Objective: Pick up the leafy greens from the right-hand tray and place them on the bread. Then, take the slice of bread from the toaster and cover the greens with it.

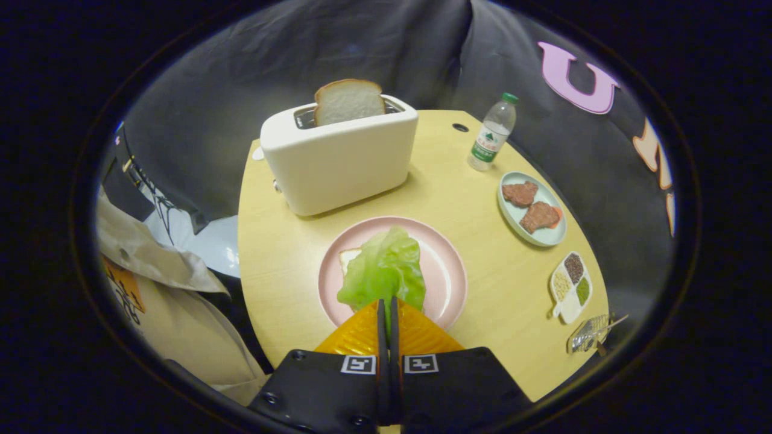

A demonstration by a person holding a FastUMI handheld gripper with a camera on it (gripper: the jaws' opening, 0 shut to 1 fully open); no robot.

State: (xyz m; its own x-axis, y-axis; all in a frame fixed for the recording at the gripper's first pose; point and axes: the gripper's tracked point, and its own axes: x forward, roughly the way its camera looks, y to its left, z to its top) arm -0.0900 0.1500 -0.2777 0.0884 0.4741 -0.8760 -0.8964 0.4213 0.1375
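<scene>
Your gripper point(386, 304) is pinching the near edge of the lettuce point(383, 271) over the pink plate point(443, 268).

You are holding the two fingers pressed almost together, with a strip of lettuce showing in the thin gap between them. The rest of the leaf is lying just ahead of the fingertips, draping over the bread point(348, 258) on the plate. Beyond the plate, a second slice of bread point(348, 101) is standing up out of the white toaster point(338, 160) on the table point(482, 289).

Table point(289, 253): toaster point(338, 160), pink plate point(443, 271), bottle point(493, 132), two dishes.
</scene>
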